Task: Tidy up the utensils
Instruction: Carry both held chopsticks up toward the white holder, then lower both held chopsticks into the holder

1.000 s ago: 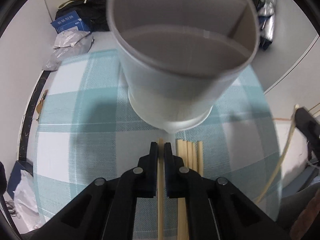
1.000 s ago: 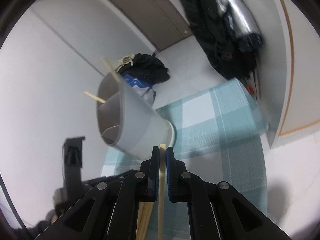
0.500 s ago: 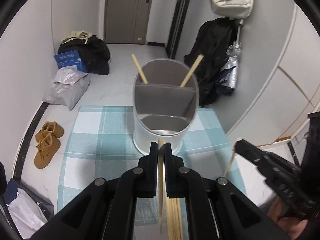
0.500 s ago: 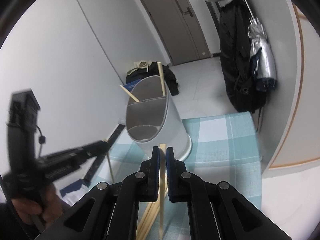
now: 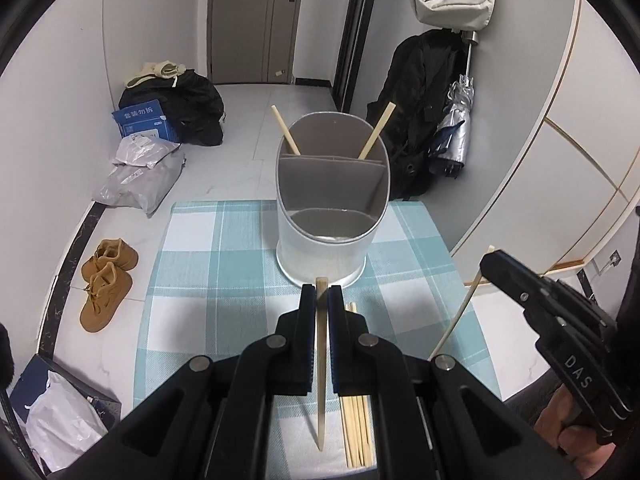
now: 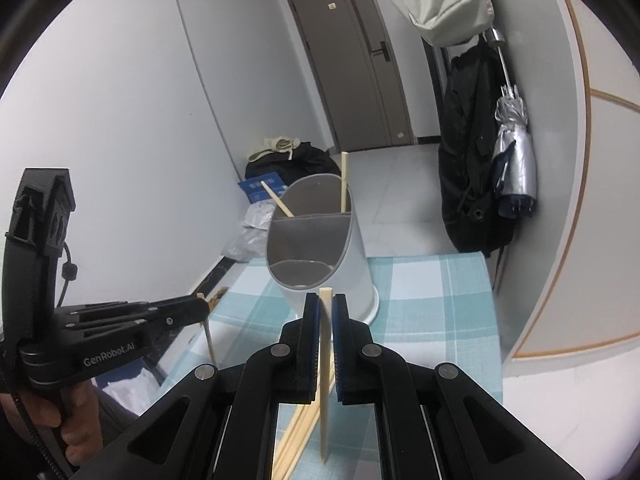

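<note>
A grey divided utensil holder (image 5: 332,216) (image 6: 320,240) stands on the blue checked tablecloth (image 5: 208,264), with two chopsticks (image 5: 285,130) leaning in its far compartment. My left gripper (image 5: 321,294) is shut on a single wooden chopstick (image 5: 320,364), lifted above the cloth just short of the holder. My right gripper (image 6: 326,302) is shut on another chopstick (image 6: 325,376), also raised near the holder; it shows at the right of the left wrist view (image 5: 490,262). Several loose chopsticks (image 5: 357,424) lie on the cloth under the left gripper.
Brown shoes (image 5: 106,284), plastic bags (image 5: 140,176) and a black bag with a blue box (image 5: 172,116) lie on the floor to the left. Dark coats and a folded umbrella (image 5: 454,136) hang at the right wall. A closed door (image 6: 360,64) is at the back.
Both grippers rose and drew back from the holder, each carrying its chopstick. The holder went from filling the left wrist view to standing small ahead. The right gripper rolled upright.
</note>
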### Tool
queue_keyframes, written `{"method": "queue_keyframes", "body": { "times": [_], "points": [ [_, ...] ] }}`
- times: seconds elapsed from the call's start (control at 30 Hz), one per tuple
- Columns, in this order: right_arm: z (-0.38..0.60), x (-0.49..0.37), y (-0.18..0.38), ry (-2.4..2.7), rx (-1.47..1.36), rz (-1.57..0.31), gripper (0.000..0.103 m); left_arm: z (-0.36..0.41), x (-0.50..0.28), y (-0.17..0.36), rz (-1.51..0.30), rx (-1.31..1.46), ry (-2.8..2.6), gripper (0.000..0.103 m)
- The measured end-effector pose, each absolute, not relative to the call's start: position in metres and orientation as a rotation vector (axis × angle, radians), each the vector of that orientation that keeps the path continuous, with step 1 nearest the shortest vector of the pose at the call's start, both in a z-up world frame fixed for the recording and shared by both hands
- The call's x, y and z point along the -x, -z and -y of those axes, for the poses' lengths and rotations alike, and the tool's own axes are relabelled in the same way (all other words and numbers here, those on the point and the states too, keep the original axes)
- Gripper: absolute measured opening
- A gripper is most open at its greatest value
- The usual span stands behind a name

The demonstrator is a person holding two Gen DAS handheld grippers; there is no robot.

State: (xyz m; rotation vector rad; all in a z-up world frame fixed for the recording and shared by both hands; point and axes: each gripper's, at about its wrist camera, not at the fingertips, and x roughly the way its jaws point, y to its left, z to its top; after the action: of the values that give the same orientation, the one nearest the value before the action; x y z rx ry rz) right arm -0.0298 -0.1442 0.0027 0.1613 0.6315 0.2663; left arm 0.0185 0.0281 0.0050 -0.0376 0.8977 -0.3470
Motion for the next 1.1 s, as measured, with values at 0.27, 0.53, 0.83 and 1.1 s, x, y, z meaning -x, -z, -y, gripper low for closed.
{"method": "queue_keyframes", "body": {
  "times": [0.27, 0.53, 0.83, 1.1],
  "points": [
    [0.14, 0.034, -0.017, -0.274, -0.157, -0.604, 0.005, -0.029, -0.015, -0.016, -0.903, 0.008, 0.38, 0.002],
    [0.134, 0.03, -0.038, -0.307, -0.133, -0.567, 0.005, -0.036, -0.018, -0.034, -0.903, 0.014, 0.409, 0.002],
    [0.128, 0.006, -0.088, -0.351, -0.131, -0.501, 0.005, -0.041, -0.043, -0.087, -0.834, 0.035, 0.434, 0.002],
    [0.132, -0.041, -0.141, -0.337, -0.157, -0.477, 0.005, -0.042, -0.084, -0.129, -0.763, 0.069, 0.442, 0.002]
  ]
}}
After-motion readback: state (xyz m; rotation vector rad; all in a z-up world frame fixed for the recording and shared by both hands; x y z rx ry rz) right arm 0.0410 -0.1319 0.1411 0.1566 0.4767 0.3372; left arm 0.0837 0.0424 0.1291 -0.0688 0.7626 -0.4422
